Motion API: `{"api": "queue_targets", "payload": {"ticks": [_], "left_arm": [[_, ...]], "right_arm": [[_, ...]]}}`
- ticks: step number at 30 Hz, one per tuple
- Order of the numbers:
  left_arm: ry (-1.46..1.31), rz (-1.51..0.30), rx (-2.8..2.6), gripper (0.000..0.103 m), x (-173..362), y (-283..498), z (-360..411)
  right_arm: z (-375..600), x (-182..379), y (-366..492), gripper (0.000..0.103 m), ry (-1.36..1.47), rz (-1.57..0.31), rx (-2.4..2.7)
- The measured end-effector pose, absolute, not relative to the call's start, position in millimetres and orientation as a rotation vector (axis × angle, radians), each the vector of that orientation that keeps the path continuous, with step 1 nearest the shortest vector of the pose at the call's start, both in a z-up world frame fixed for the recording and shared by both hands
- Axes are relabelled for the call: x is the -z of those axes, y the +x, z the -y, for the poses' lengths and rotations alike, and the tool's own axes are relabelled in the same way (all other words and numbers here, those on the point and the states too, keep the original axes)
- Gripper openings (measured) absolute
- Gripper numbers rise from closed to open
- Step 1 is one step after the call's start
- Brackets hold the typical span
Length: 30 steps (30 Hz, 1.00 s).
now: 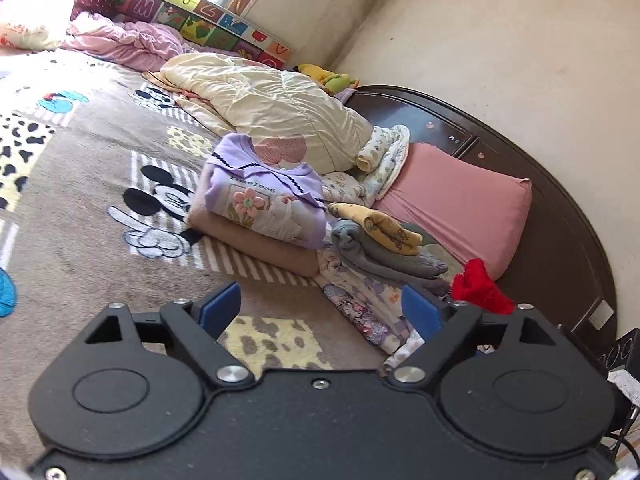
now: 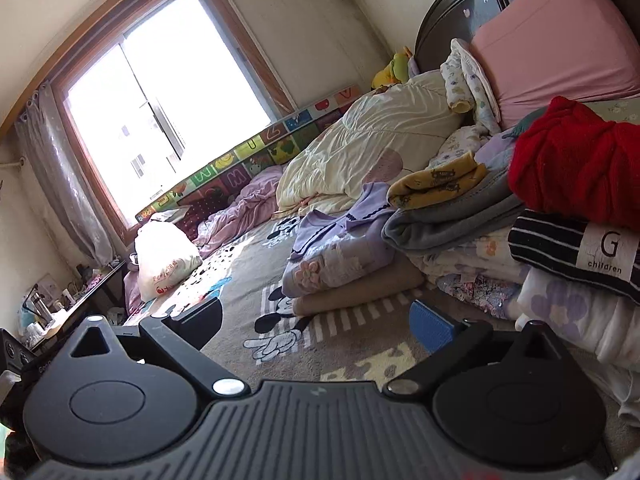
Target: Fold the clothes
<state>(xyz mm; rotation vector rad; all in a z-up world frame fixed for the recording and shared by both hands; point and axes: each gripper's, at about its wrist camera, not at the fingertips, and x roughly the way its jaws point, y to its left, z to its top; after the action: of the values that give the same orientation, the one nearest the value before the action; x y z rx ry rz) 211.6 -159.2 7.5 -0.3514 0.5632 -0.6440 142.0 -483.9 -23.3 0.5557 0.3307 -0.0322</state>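
A folded lilac sweater with a flower patch (image 1: 260,200) lies on a folded tan garment (image 1: 256,244) on the bed; it also shows in the right wrist view (image 2: 340,248). Beside it is a stack of folded clothes: a yellow piece (image 1: 380,226) on a grey one (image 1: 372,252), with floral pieces under them. A red garment (image 2: 576,164) tops a black-and-white striped one (image 2: 568,250). My left gripper (image 1: 322,312) is open and empty, just short of the stacks. My right gripper (image 2: 316,320) is open and empty above the blanket.
A brown Mickey Mouse blanket (image 1: 100,240) covers the bed. A cream quilt (image 1: 280,108), a pink pillow (image 1: 460,204) and the dark headboard (image 1: 560,224) lie beyond the stacks. A white bag (image 2: 164,256) sits near the window (image 2: 160,92).
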Motion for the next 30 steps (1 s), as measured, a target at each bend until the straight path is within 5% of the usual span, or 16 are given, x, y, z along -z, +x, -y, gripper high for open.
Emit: {"api": "queue_targets", "payload": {"ticks": [5,30], "left_arm": [[-0.191,-0.525,0.462,0.103,-15,165,128],[-0.017,-0.492,0.14,0.103,-39,34,44]], "right_arm": [[431,27,126,0.103,0.527,-0.45,0.001],[273,-14,50,0.103,0.179,-0.602,-0.061]]}}
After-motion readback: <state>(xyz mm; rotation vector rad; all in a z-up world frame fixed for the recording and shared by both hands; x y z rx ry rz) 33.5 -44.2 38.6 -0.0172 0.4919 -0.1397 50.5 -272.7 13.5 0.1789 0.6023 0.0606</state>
